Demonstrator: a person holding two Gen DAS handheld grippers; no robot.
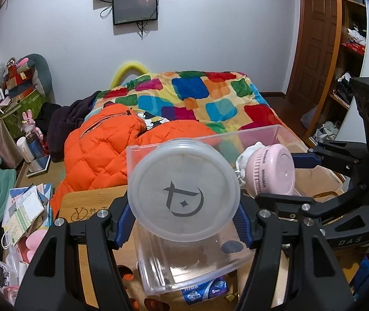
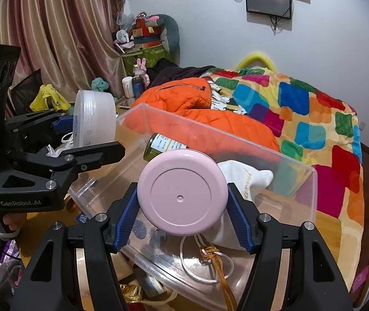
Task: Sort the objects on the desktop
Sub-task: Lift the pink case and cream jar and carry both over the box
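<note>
The clear plastic bin is open at the top, yet its floor is partly taken by a green bottle at 11 o'clock and white cloth at 1 o'clock; beyond, passage is blocked by an orange jacket.

The left wrist camera sits just behind the left gripper, looking forward and downward along its fingers, very close to the clear plastic bin, with the bed and white wall beyond. The right wrist camera looks likewise over the right gripper, from a place further right, near the same clear plastic bin. Both views share the bin, bed, wall and wall screen, and each catches the other gripper at its edge.
</note>
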